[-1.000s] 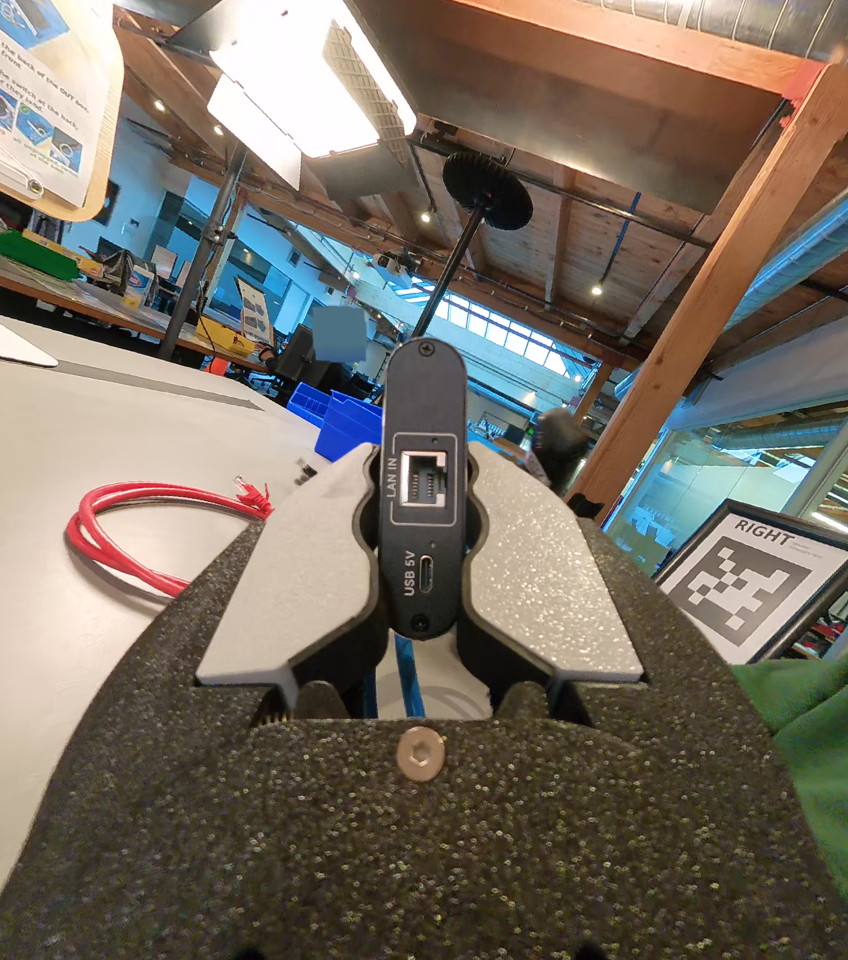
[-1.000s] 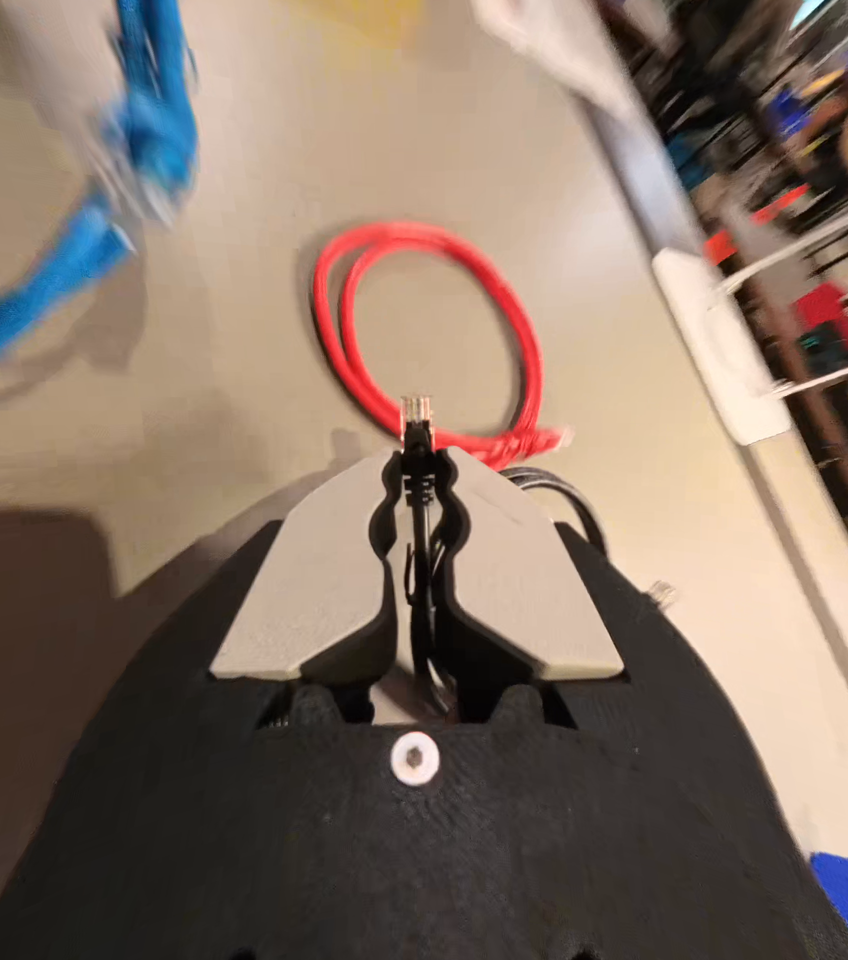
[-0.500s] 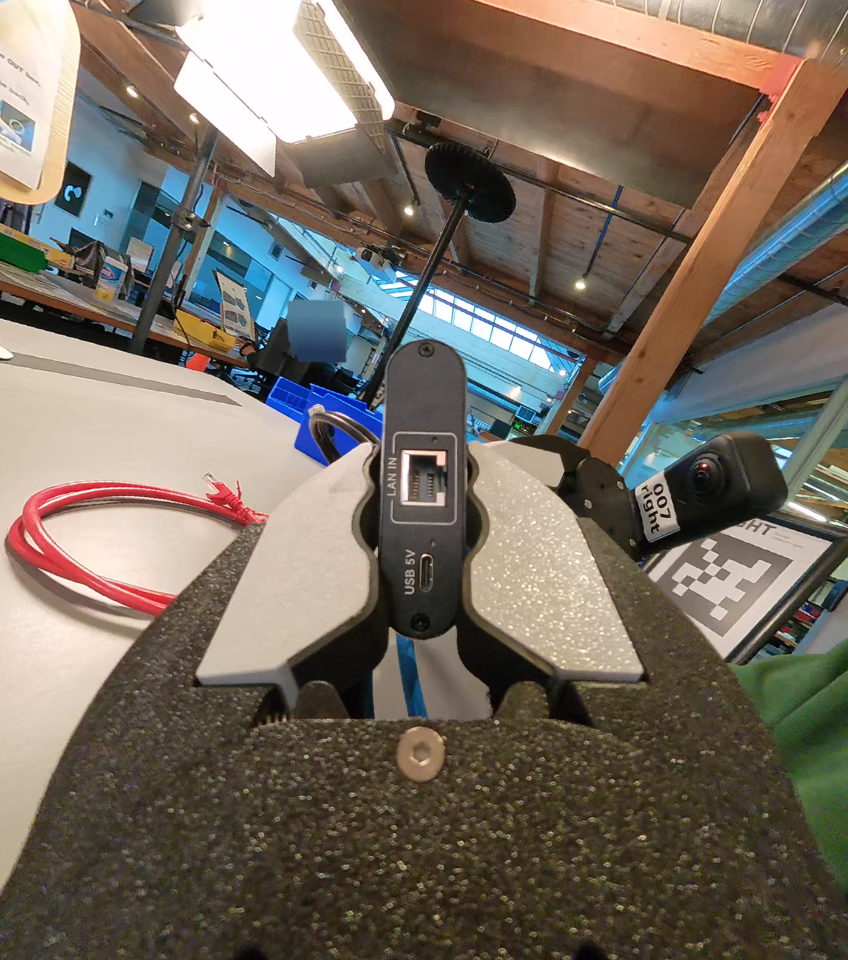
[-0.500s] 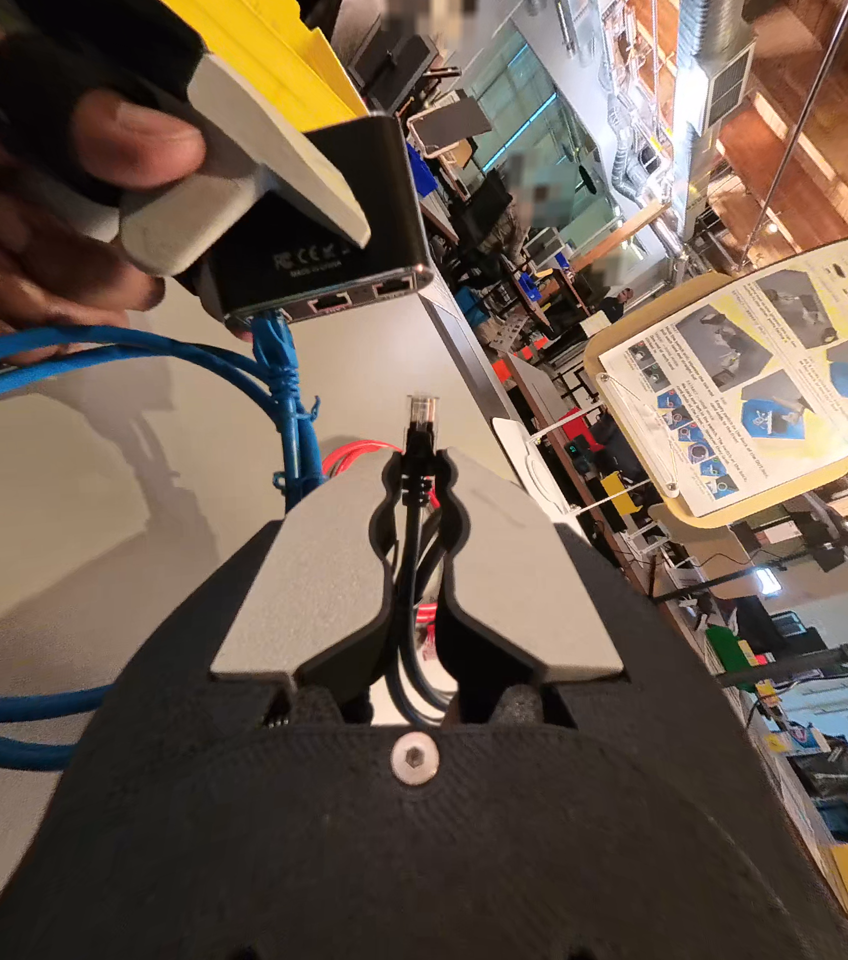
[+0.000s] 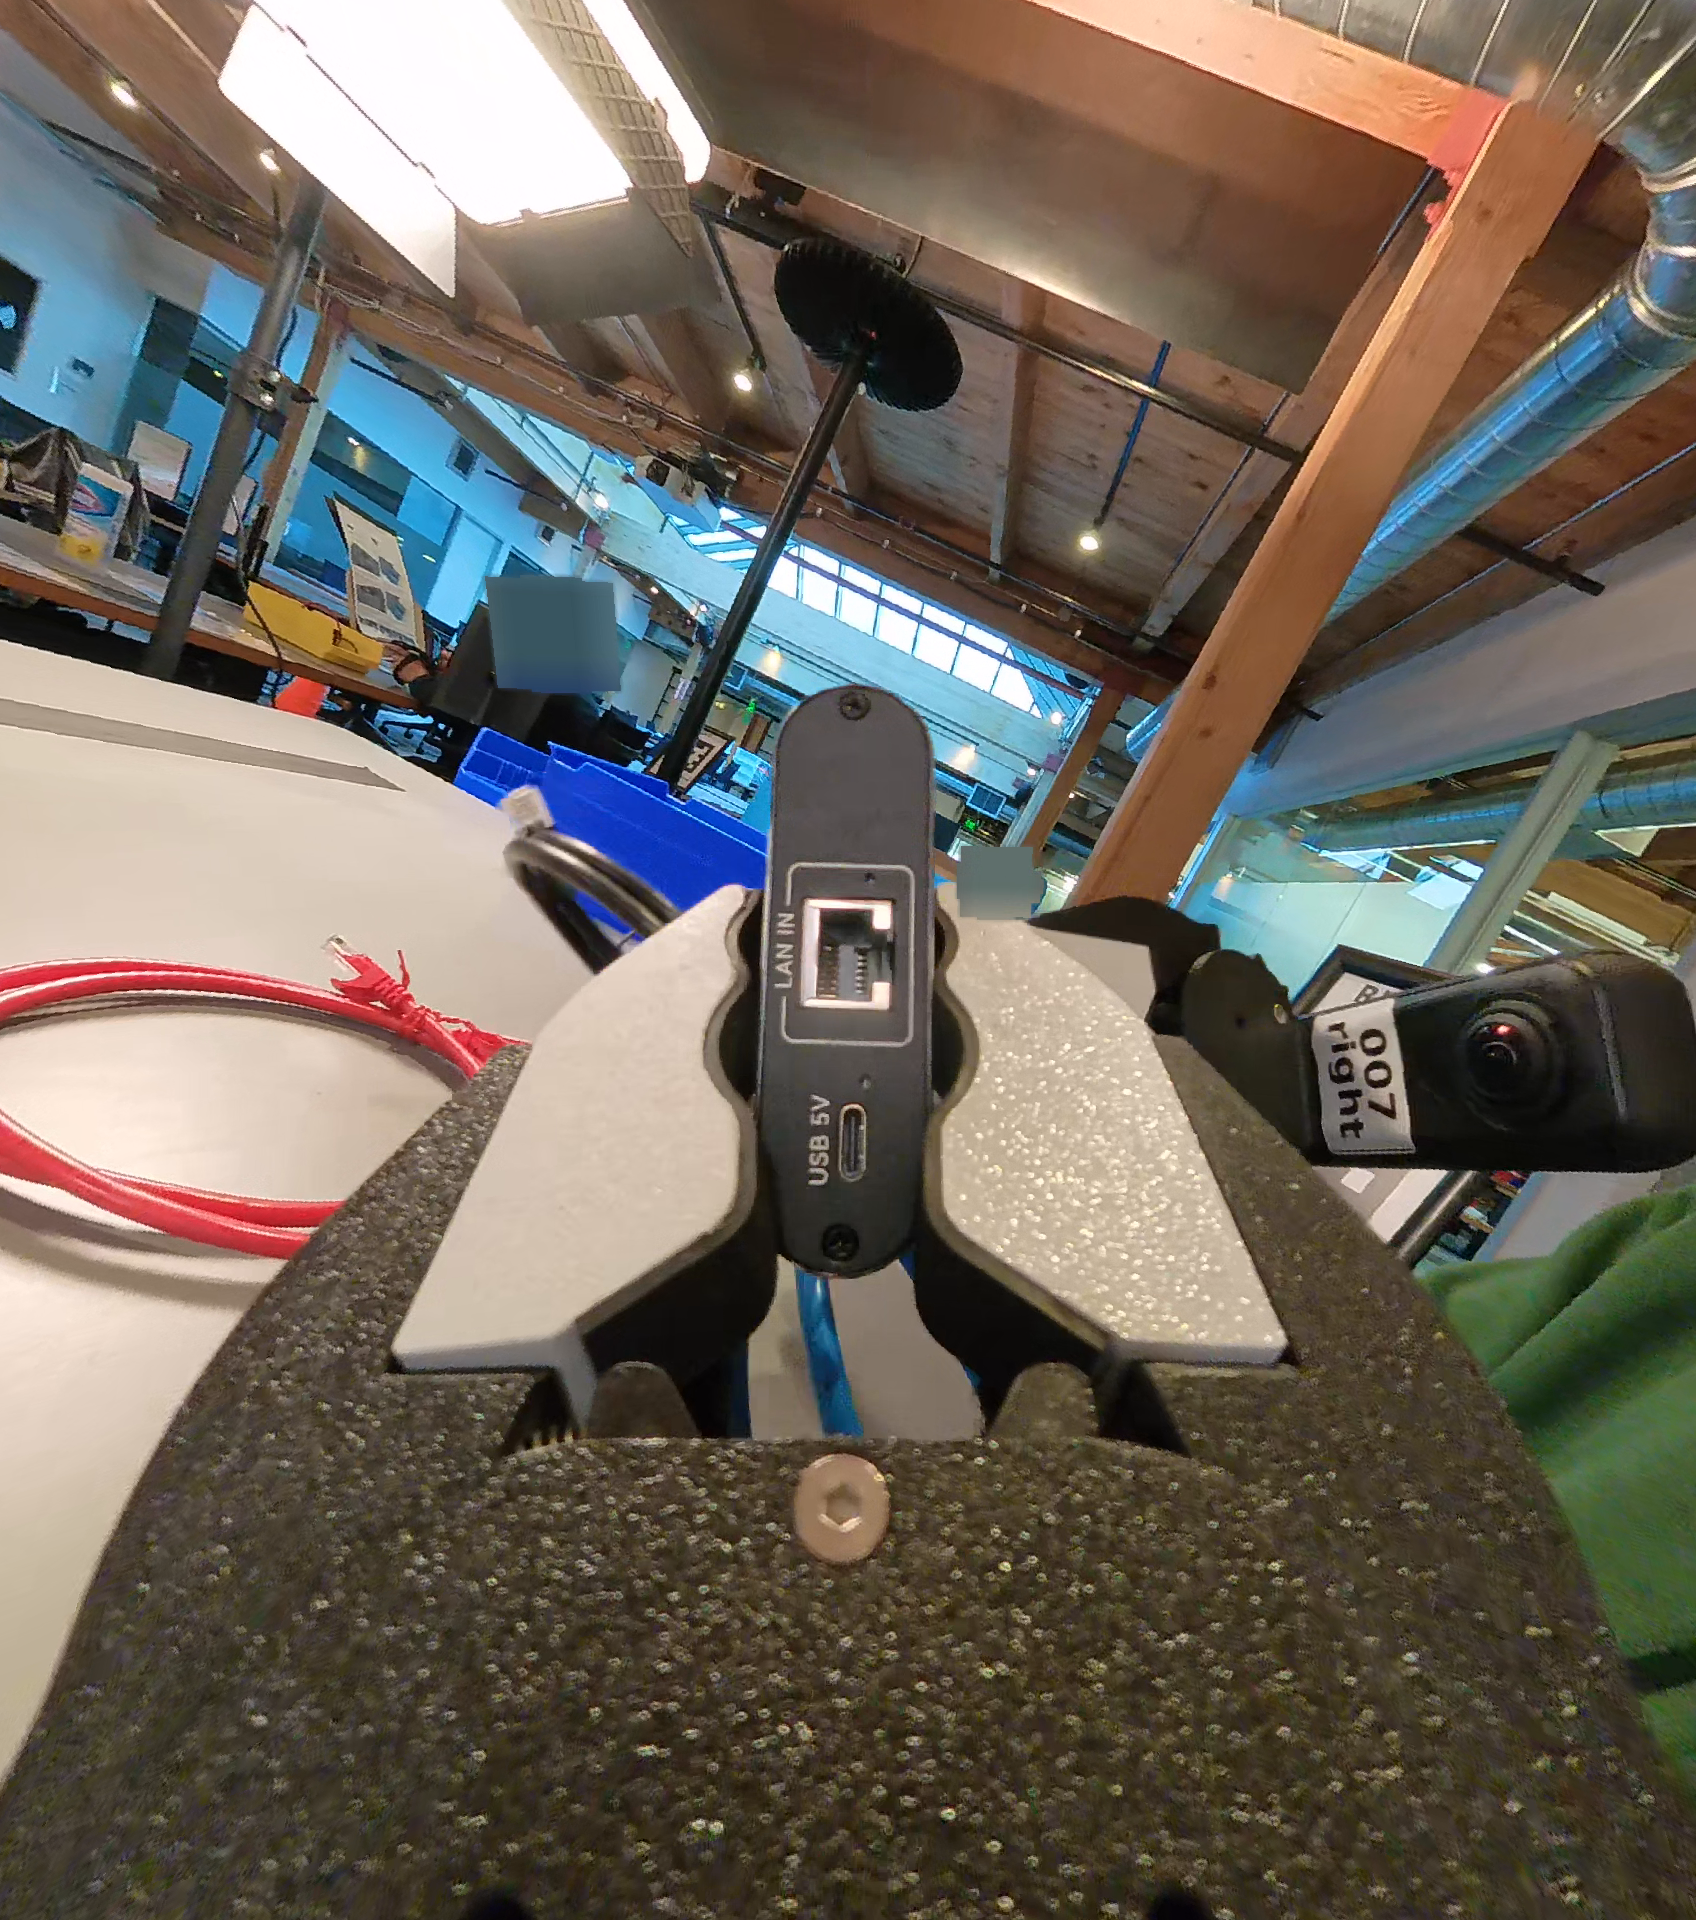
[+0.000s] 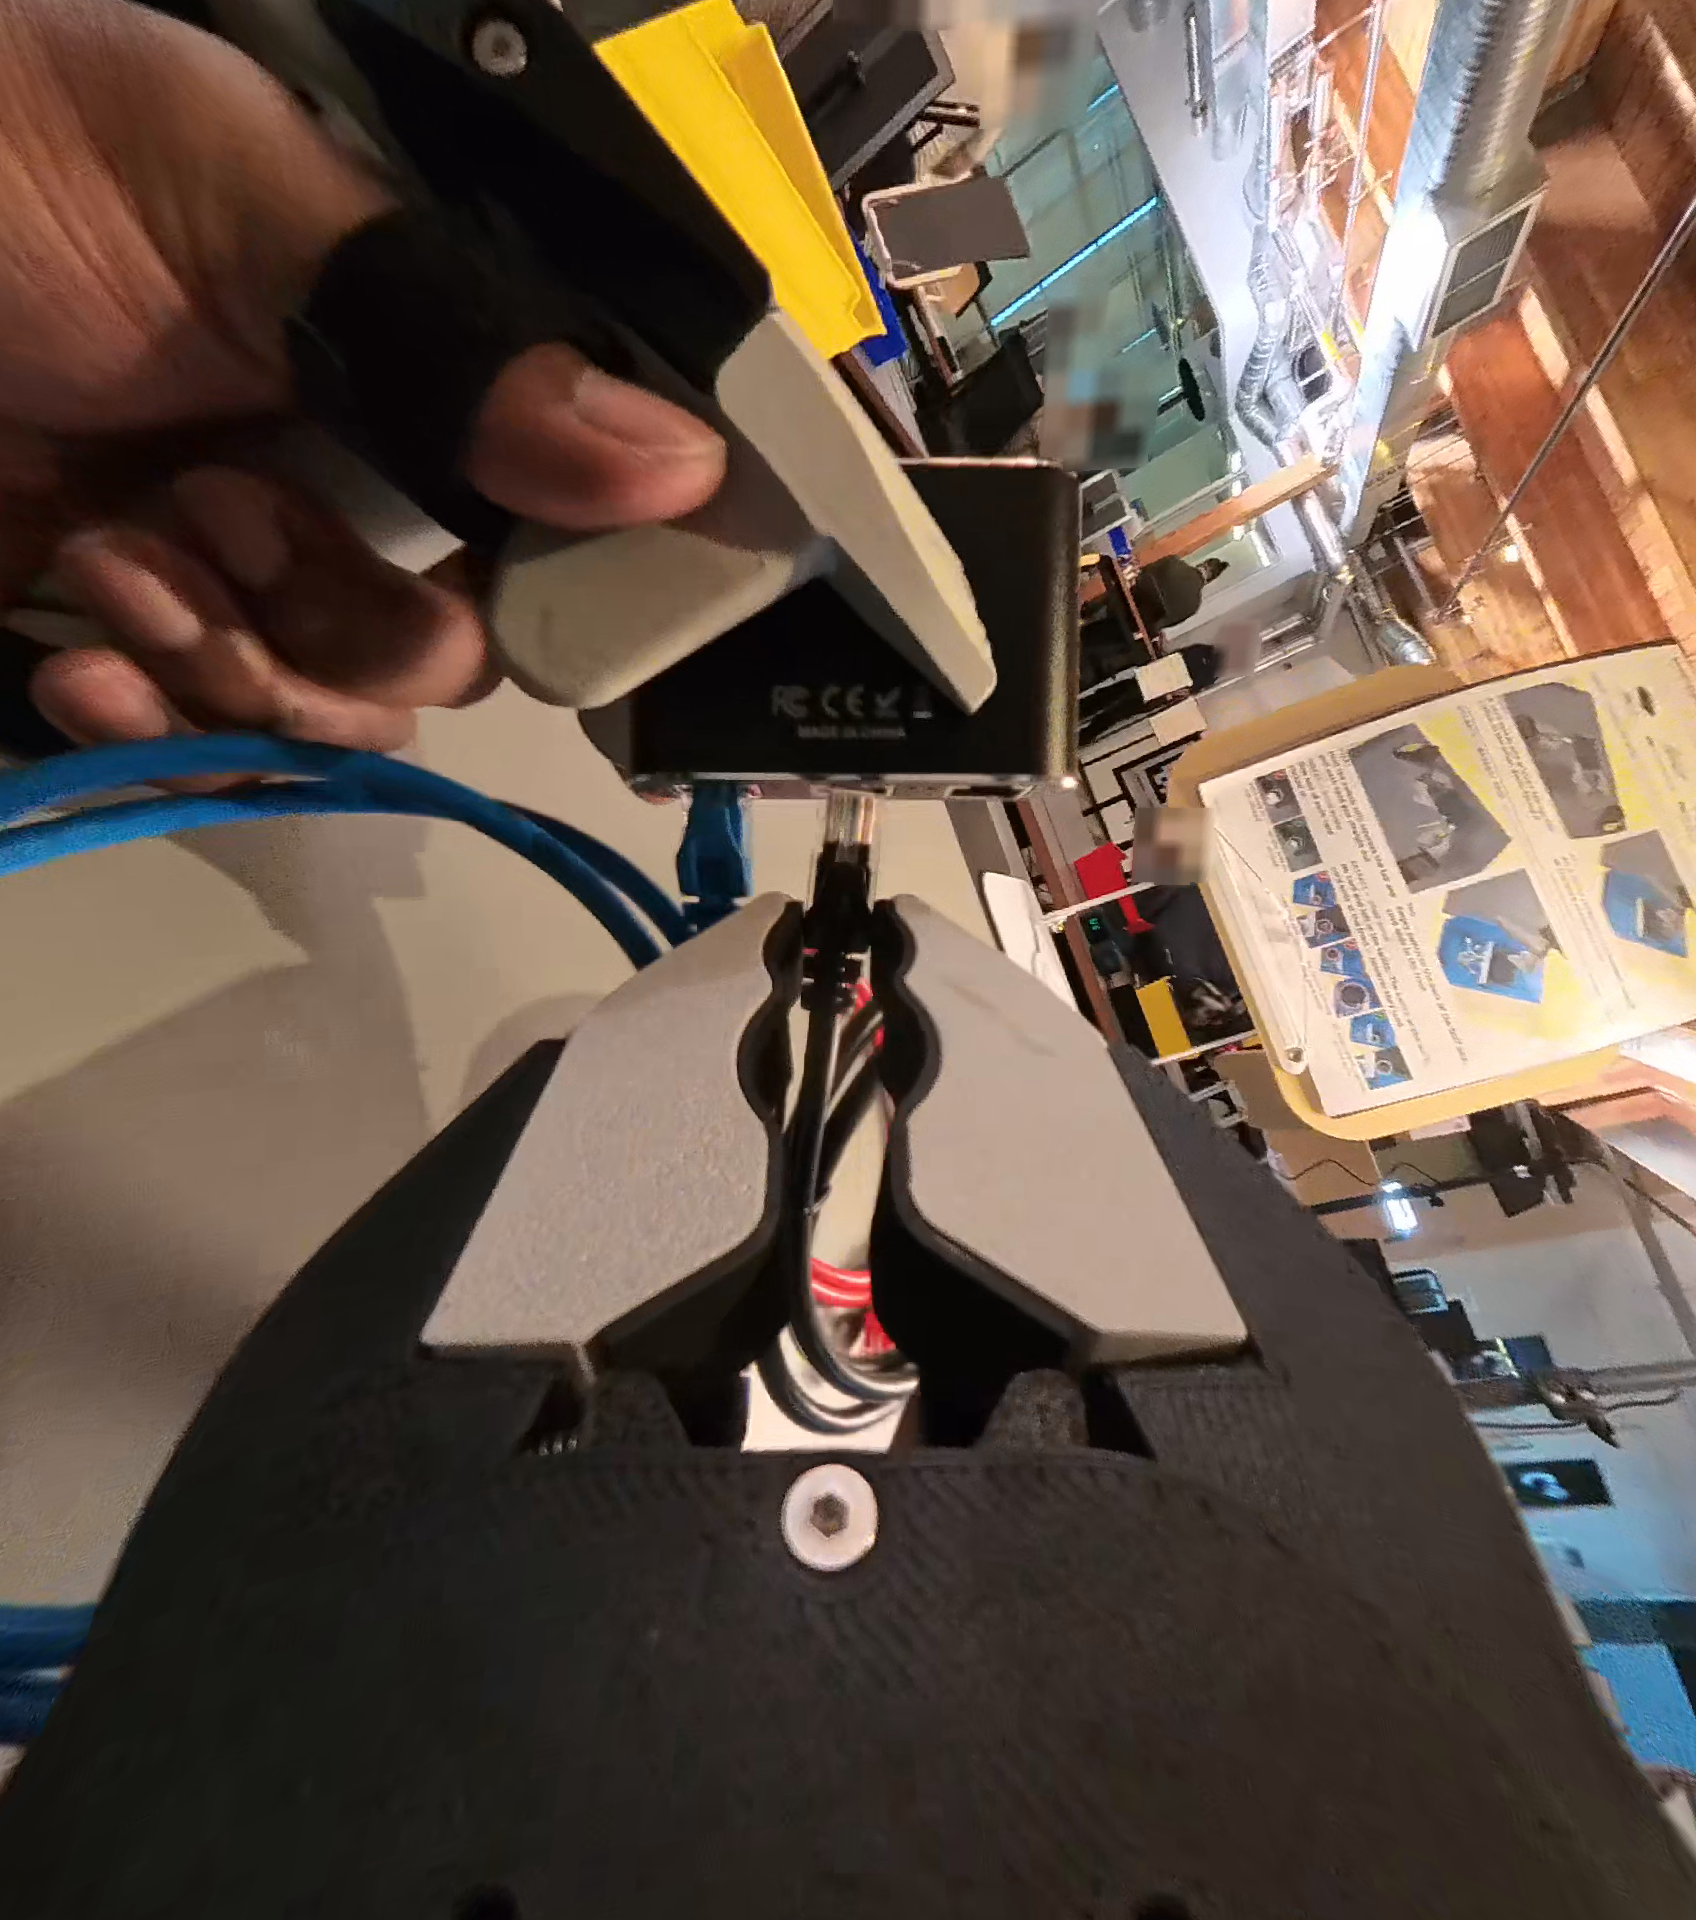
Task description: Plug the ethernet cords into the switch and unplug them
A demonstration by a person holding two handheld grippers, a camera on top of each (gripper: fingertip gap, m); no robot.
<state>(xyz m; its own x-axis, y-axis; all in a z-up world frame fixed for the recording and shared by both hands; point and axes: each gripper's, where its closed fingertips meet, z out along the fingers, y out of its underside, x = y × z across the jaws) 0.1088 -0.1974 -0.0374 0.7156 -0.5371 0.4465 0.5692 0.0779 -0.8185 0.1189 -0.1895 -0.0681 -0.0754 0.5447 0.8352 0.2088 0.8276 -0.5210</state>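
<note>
The right gripper (image 6: 839,914), matte grey jaws clamped on a black ethernet cord (image 6: 836,883), points its clear plug straight into the port edge of the switch (image 6: 854,717); half a second ago a gap remained. The left gripper (image 5: 846,1039) pinches that smooth black slab upright, blue cord (image 6: 304,774) already plugged in. Beyond, a red cord (image 5: 96,1091) lies coiled on the grey counter (image 5: 148,831).

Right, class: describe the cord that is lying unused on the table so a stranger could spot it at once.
Start at the grey table left of the left gripper, which grips the black oblong switch. There lies the thin red ethernet cord, coiled in a flat loop. Unlike the blue and black cords, it alone is red.
</note>
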